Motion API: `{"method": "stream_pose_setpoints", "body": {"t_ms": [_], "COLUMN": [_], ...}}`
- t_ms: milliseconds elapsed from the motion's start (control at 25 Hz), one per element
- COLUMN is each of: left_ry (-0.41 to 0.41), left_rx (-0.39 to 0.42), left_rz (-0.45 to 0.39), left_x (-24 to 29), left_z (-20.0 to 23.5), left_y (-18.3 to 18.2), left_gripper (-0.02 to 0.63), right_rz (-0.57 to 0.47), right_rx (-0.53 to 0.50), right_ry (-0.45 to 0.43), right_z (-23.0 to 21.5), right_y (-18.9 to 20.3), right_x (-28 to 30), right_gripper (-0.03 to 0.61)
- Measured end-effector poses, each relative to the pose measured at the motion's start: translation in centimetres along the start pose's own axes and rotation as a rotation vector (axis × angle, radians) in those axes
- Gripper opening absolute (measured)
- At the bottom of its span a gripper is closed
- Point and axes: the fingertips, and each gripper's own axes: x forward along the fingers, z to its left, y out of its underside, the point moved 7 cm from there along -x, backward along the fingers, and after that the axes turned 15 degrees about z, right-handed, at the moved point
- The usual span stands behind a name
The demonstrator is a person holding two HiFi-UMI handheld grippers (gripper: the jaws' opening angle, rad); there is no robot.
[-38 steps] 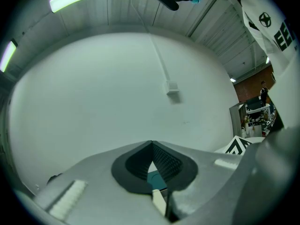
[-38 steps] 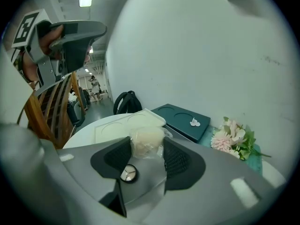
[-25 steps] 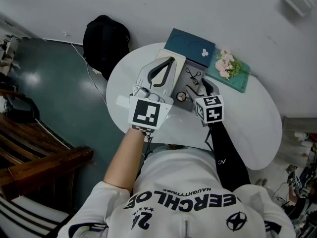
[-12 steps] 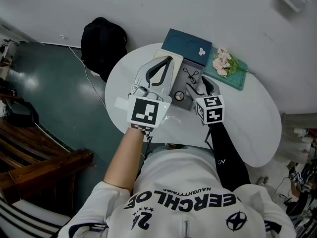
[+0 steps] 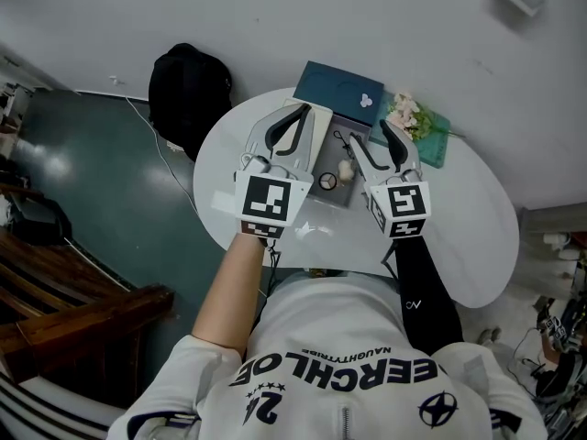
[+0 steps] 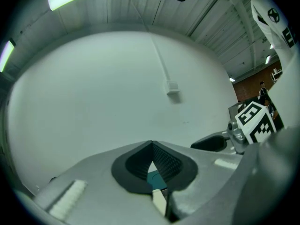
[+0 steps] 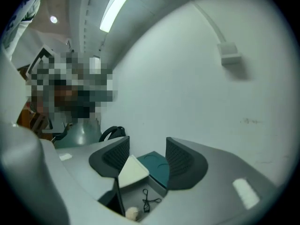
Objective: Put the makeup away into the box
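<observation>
The open box has a grey inside and a dark teal lid standing behind it on the round white table. In it lie a black eyelash curler, a pale puff and a round compact. My right gripper is raised above the box's right side. It is open with nothing between its jaws, which have just been closing a little. The right gripper view looks down past the right gripper at the curler and puff. My left gripper is shut over the box's cream left panel.
Pink flowers lie on a teal book at the table's back right. A black backpack sits on the floor to the left of the table. A white wall stands just behind the table.
The right gripper has lifted up out of the box. A pale puff now shows in the box where its jaws were. The left gripper has stayed put.
</observation>
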Motion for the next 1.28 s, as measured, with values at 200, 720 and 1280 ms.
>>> {"method": "stream_pose_setpoints", "body": {"t_ms": [200,720,1280], "left_ry": [0.005,0.027,0.021], "left_rx": [0.001,0.009,0.006], "left_rz": [0.0,-0.028,-0.028], "left_x": [0.1,-0.1,-0.2], "left_z": [-0.1,-1.0,-0.9], "left_y": [-0.2,-1.0,-0.9], "left_gripper": [0.002,0.002,0.002], "right_rz": [-0.153,-0.181,-0.162], "right_rx": [-0.033,-0.07,-0.077], "right_ry": [0.051,0.034,0.068], "right_z": [-0.5,-0.3,-0.5], "right_y": [-3.4,-4.0,-4.2], "right_x": [-2.9,-5.2,-5.4], "right_gripper": [0.255,0.029,0.029]}}
